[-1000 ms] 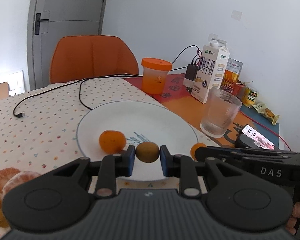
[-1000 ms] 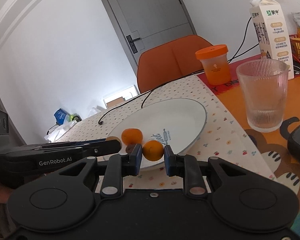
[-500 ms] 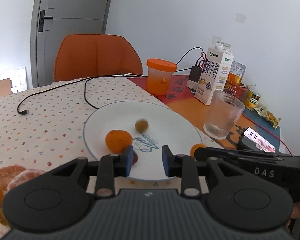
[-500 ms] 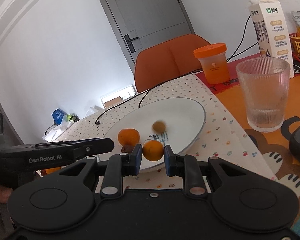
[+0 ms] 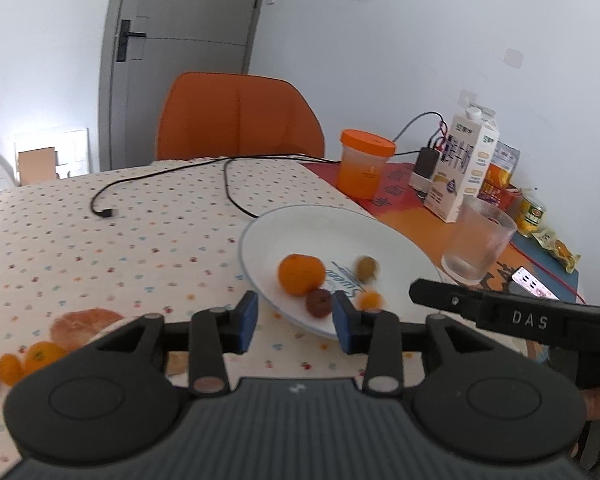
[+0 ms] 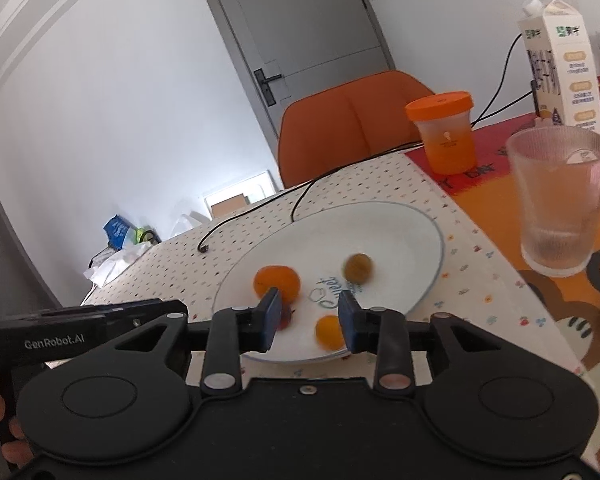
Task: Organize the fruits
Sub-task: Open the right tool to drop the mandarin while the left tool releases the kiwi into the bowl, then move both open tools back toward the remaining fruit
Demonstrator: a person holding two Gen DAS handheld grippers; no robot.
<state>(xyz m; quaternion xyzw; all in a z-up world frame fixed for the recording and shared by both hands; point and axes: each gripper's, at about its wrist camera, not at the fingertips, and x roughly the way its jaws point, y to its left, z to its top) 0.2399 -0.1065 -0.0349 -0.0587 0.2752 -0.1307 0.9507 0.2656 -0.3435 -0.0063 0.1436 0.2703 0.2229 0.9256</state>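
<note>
Orange kumquat sits loose between my opening right tongs, low centre; left tongs opening, empty, nearer the leftover fruit at lower left.

The right gripper is opening over a small orange on the plate.

Handheld two-finger grippers, matte black, one pair

Left gripper: blue pads, silver pivot screws, ribbed grey housing, round discs; side printed "GenRobot.AI". Right gripper: same build, smooth black housing, central screw; side printed "DAS".
</note>
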